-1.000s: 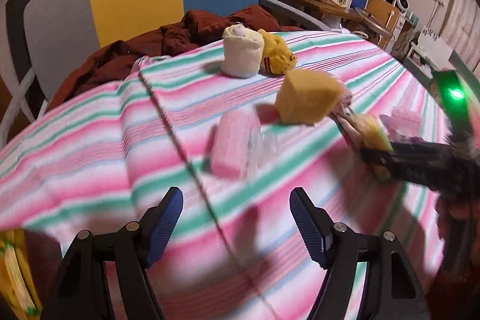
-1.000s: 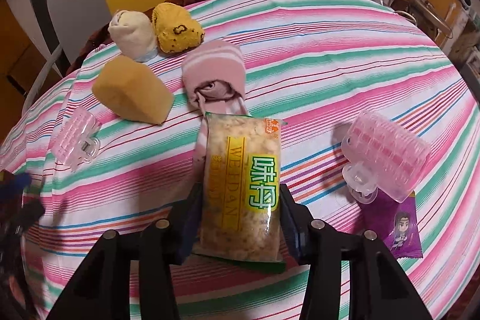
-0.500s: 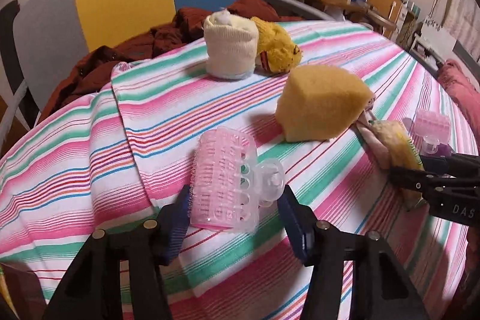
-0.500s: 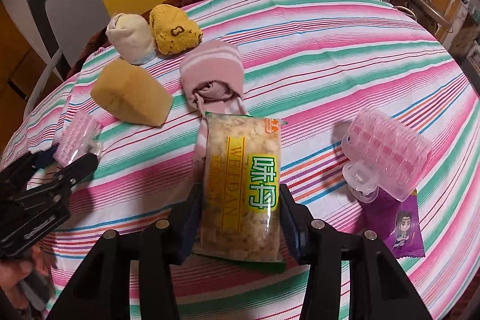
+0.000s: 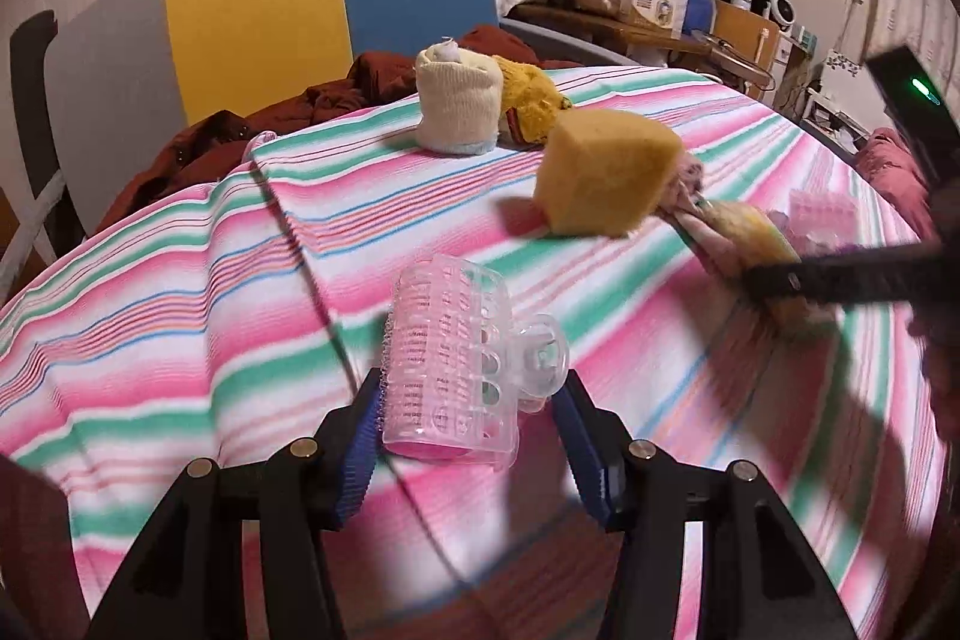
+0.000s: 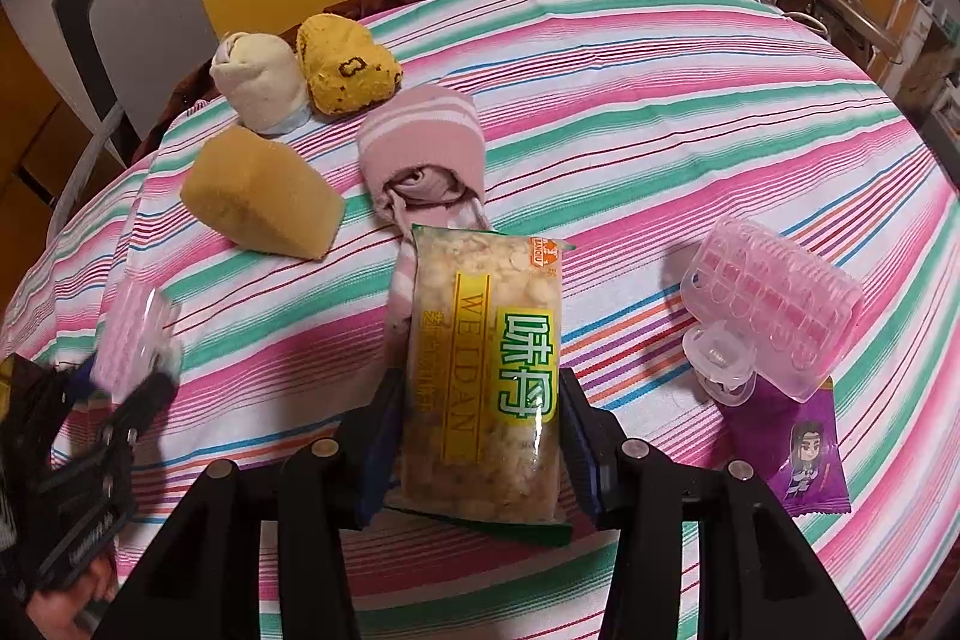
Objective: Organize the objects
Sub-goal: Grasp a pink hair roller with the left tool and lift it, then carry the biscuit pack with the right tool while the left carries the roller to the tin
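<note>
Counting on the striped bench (image 6: pixel 690 58): two pink hair-roller clips are showing, one (image 5: pixel 450 364) in the left view and one (image 6: pixel 774 322) at the right side of the right view. Three rolled socks are sitting there: cream (image 6: pixel 261 82), yellow (image 6: pixel 348 64), pink striped (image 6: pixel 423 142). One tan sponge block (image 6: pixel 261 193) is lying there. One snack bar packet (image 6: pixel 483 376) and one purple candy sachet (image 6: pixel 804 454) are showing.
</note>
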A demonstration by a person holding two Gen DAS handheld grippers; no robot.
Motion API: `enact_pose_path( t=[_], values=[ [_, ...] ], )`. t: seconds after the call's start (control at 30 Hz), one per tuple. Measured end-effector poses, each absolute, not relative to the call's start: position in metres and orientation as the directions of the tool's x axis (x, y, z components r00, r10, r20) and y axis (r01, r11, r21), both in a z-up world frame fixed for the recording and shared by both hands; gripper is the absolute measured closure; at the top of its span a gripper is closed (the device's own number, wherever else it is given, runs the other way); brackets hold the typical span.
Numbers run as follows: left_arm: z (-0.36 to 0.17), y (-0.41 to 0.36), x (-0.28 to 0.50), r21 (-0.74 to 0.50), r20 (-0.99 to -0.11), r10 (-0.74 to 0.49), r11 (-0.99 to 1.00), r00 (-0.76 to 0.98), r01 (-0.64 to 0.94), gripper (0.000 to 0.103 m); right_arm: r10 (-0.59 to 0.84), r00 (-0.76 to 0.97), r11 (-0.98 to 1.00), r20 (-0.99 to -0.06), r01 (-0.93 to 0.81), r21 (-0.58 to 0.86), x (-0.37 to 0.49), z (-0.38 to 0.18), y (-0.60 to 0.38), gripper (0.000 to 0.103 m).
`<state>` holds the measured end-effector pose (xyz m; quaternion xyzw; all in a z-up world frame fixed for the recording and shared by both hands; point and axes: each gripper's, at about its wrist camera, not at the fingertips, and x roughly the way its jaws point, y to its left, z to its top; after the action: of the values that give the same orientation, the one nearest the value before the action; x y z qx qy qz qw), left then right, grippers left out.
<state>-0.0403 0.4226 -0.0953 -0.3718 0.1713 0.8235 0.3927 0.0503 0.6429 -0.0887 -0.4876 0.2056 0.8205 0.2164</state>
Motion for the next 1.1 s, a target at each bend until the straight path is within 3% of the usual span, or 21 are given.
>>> enact_pose_path(
  t=[0.2,0.47,0.67,1.1],
  values=[
    [-0.095,0.411,-0.017,0.046,-0.741,0.509,-0.613,-0.439,-0.789,0.050,0.194,-0.435,-0.814,-0.879,-0.572,0.103,0.056,-0.083,0.641,0.054],
    [-0.093,0.392,-0.008,-0.021,-0.737,0.538,-0.622,-0.408,-0.783,0.050,0.240,-0.435,-0.801,-0.868,-0.594,0.076,0.065,-0.074,0.633,0.054],
    [-0.084,0.368,0.002,-0.130,-0.720,0.587,-0.638,-0.371,-0.759,0.050,0.250,-0.463,-0.853,-0.851,-0.520,0.032,0.057,-0.066,0.598,0.054],
    [-0.069,0.303,0.044,-0.158,-0.684,0.628,-0.623,-0.370,-0.766,0.050,0.276,-0.522,-0.937,-0.807,-0.333,-0.104,0.039,-0.059,0.526,0.054]
  ],
)
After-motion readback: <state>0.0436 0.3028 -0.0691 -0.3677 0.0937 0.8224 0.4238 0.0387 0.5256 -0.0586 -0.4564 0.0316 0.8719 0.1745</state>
